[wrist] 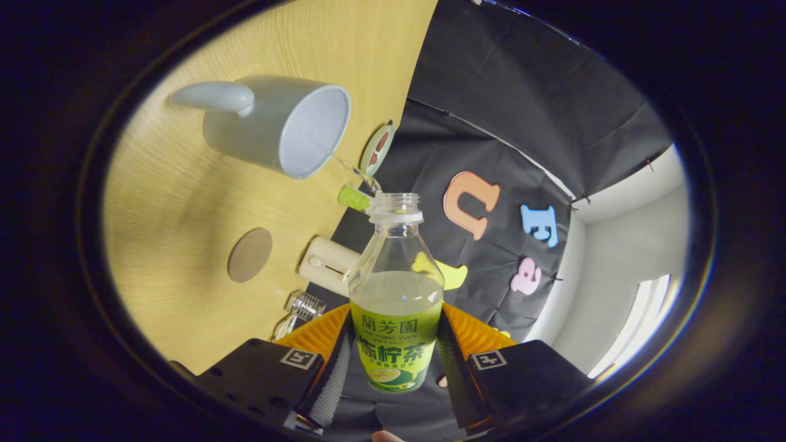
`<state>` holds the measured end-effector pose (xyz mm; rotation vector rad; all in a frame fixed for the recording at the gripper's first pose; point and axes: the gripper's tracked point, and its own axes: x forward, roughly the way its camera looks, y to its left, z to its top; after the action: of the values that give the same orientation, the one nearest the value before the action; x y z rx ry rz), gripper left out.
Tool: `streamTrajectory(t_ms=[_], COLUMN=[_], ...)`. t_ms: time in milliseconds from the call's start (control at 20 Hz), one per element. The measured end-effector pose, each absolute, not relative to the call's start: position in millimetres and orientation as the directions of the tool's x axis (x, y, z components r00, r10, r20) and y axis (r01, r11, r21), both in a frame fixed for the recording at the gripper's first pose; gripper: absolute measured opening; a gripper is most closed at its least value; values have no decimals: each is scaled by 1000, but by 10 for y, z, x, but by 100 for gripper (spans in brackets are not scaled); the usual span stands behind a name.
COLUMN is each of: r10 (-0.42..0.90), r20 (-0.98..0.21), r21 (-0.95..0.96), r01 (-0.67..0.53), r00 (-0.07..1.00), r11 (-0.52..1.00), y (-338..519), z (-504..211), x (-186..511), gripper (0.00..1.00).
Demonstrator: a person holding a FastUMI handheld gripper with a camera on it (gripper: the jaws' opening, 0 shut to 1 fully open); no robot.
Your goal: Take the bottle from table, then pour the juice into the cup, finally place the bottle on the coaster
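Two fingers of the gripper (396, 362) clamp the lower body of a clear plastic juice bottle (396, 294), one pressing on each side of its green label, so the bottle stands between them with its capless mouth pointing away; pale juice fills roughly the lower half of it; a thin stream (353, 169) runs from the mouth toward the rim of a grey-blue handled cup (279, 126) on the wooden table (178, 202); whether the stream lands inside the cup is hard to make out. A round brown coaster (250, 255) lies bare on the table, apart from the cup; near it sit a cream rounded object (325, 264) and a small clear glass item (301, 307), both partly hidden behind the bottle and fingers; a green cap-like piece (353, 197) lies just behind the bottle's neck; a round patterned disc (377, 149) sits at the table's far edge, half cut off.
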<state>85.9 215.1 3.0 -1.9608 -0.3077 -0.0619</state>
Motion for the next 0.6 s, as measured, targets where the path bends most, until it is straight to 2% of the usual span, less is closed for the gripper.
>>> streamTrajectory(t_ms=[600], r10=[207], r20=[192], r21=[-865], r01=[265], r00=[959], r11=[-426], y=[2295], z=[75], x=[882], gripper=[76])
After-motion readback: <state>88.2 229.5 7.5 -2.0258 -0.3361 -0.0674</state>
